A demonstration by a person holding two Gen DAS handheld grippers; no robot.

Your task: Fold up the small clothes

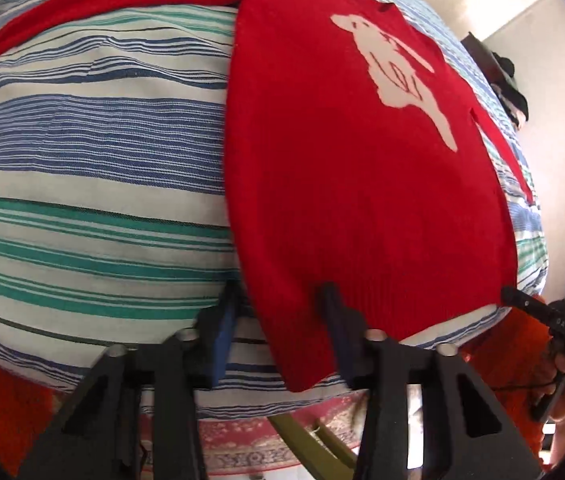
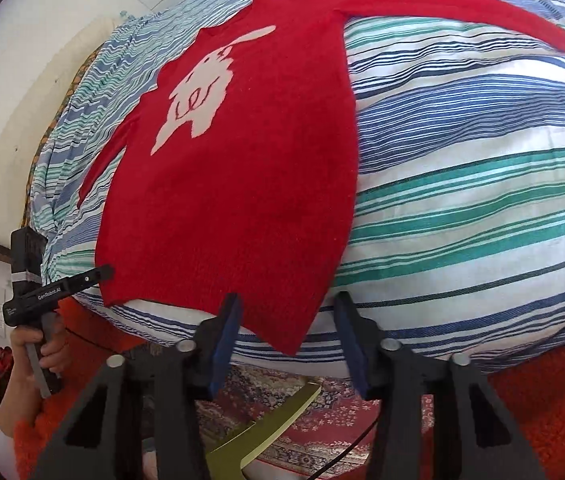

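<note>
Red sweater (image 1: 362, 208) lies flat, front up, white animal motif (image 1: 398, 76) showing, on the striped bedsheet (image 1: 82, 140). In the left wrist view one sleeve (image 1: 102, 4) stretches out toward 10 o'clock and the other (image 1: 502, 148) lies close along the body at 3 o'clock. No fold made yet, so all folding is left to do.

Left gripper (image 1: 278, 300): jaws apart, astride the hem corner at 6 o'clock, not pinching. Right gripper (image 2: 288, 304): jaws also apart, around the opp. hem corner, 6 o'clock in its own view. Looks like the hem is about to be picked up. Patterned rug (image 2: 322, 420) lies below the bed edge.
</note>
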